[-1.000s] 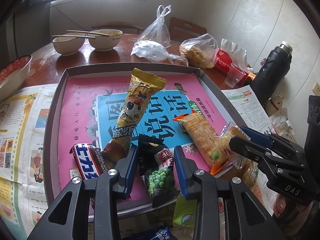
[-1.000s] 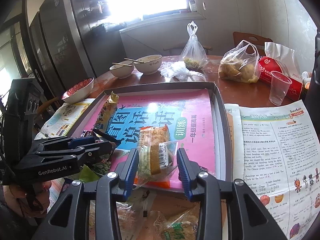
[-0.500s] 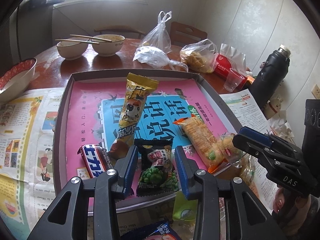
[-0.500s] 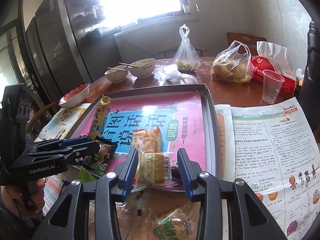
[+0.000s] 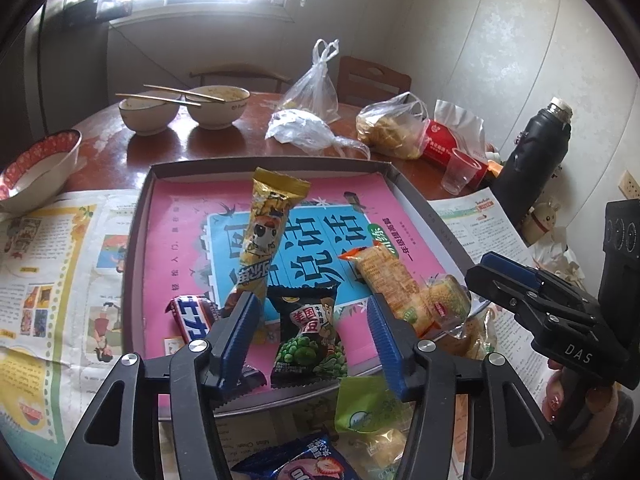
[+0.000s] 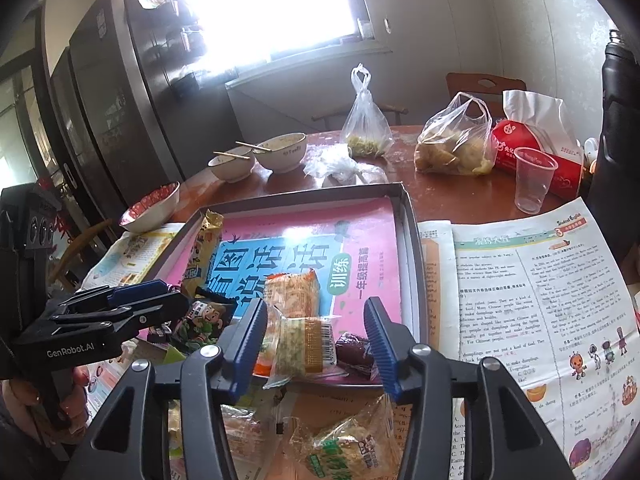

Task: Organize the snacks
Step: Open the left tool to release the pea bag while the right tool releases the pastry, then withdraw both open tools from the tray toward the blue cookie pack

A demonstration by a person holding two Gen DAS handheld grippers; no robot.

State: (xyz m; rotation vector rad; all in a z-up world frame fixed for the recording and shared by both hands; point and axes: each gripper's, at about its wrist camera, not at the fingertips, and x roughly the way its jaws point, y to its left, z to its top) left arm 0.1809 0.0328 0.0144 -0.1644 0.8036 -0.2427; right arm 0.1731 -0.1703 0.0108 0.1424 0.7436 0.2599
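Observation:
A grey tray [image 5: 136, 248] lined with a pink and blue book holds snacks. A black green-pea packet [image 5: 308, 340] lies flat at its near edge, between the open fingers of my left gripper [image 5: 310, 334]. A long yellow packet [image 5: 264, 236], a Snickers bar [image 5: 192, 318] and an orange cracker packet [image 5: 386, 276] lie around it. My right gripper [image 6: 316, 338] is open over a clear-wrapped cake [image 6: 302, 344] and a dark red date [image 6: 354, 350] at the tray's near right edge [image 6: 412, 280]. Both grippers are empty.
Loose snacks lie in front of the tray: a green packet [image 5: 366, 410], a blue packet [image 5: 296, 462], a clear cake packet [image 6: 348, 444]. Newspapers [image 6: 540, 300] flank the tray. Behind stand bowls [image 5: 216, 106], plastic bags [image 5: 394, 128], a plastic cup [image 6: 532, 178] and a black flask [image 5: 532, 160].
Both grippers opened wider and drew back toward me. The green-pea packet now lies flat on the tray, and the clear-wrapped cake lies released at the tray's edge.

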